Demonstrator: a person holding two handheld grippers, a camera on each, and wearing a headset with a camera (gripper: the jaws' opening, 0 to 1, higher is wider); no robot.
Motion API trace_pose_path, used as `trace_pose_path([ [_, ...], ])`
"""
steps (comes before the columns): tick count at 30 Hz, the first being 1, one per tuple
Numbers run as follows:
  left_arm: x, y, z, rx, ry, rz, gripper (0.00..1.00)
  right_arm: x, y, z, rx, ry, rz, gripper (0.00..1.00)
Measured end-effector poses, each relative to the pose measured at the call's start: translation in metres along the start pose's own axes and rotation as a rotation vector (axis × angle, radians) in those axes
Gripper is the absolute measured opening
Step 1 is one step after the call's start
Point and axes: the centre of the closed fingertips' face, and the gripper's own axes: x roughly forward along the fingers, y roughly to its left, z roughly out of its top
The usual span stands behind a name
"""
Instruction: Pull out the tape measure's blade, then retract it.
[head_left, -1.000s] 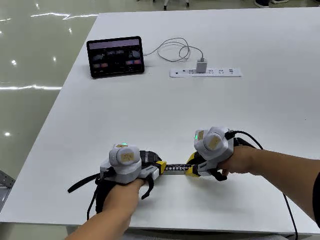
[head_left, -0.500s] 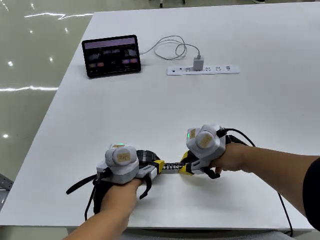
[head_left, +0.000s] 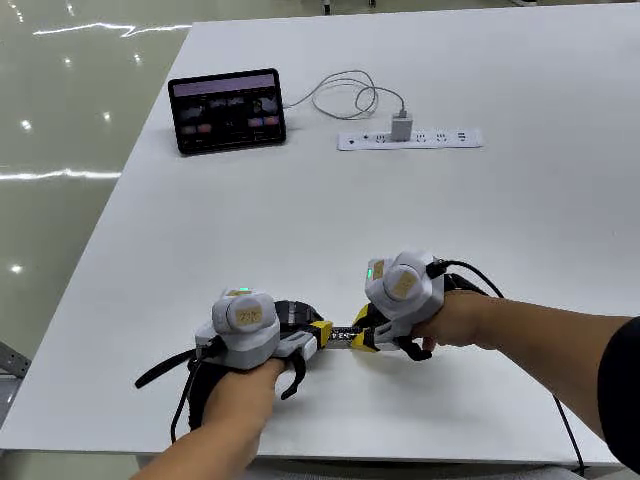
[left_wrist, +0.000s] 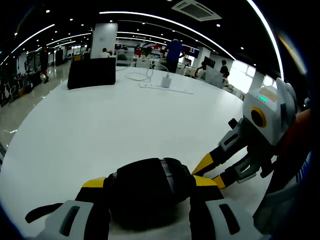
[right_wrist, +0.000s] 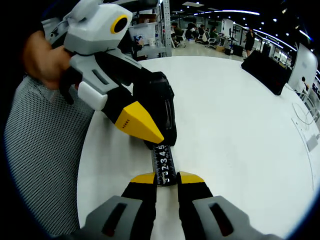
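Observation:
A black tape measure case (left_wrist: 147, 192) lies on the white table, and my left gripper (left_wrist: 149, 184) is shut on it, yellow-tipped fingers on both its sides. In the head view the case (head_left: 293, 316) shows just beyond the left gripper (head_left: 312, 336). A short length of black blade (right_wrist: 163, 164) with white numbers runs out of the case (right_wrist: 159, 102) to my right gripper (right_wrist: 166, 178), which is shut on the blade's end. The blade (head_left: 341, 334) bridges a small gap between the left gripper and the right gripper (head_left: 362, 338).
A dark tablet (head_left: 227, 110) stands at the far left of the white table (head_left: 480, 220). A white power strip (head_left: 410, 139) with a charger and a looped cable (head_left: 345, 95) lies at the back. The table's front edge (head_left: 400, 450) runs close below my hands.
My right gripper has moved left toward the left gripper, and the visible stretch of blade between them has become shorter. The left gripper and case have stayed in place.

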Motion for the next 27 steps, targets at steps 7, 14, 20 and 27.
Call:
trace_pose_path([
  [7,0.000,0.000,0.000,-0.007,-0.002,-0.003,0.60,0.004,0.000,0.004,0.008,-0.015,0.001,0.11],
  [14,-0.001,0.000,0.001,-0.012,-0.004,-0.005,0.60,0.008,0.001,0.008,-0.002,-0.026,0.003,0.11],
  [20,-0.001,0.000,0.001,-0.014,-0.003,-0.009,0.60,0.015,0.001,0.013,0.007,-0.032,0.006,0.11],
  [27,-0.001,0.000,0.001,-0.018,0.002,-0.014,0.60,0.018,0.002,0.014,0.013,-0.036,0.008,0.11],
])
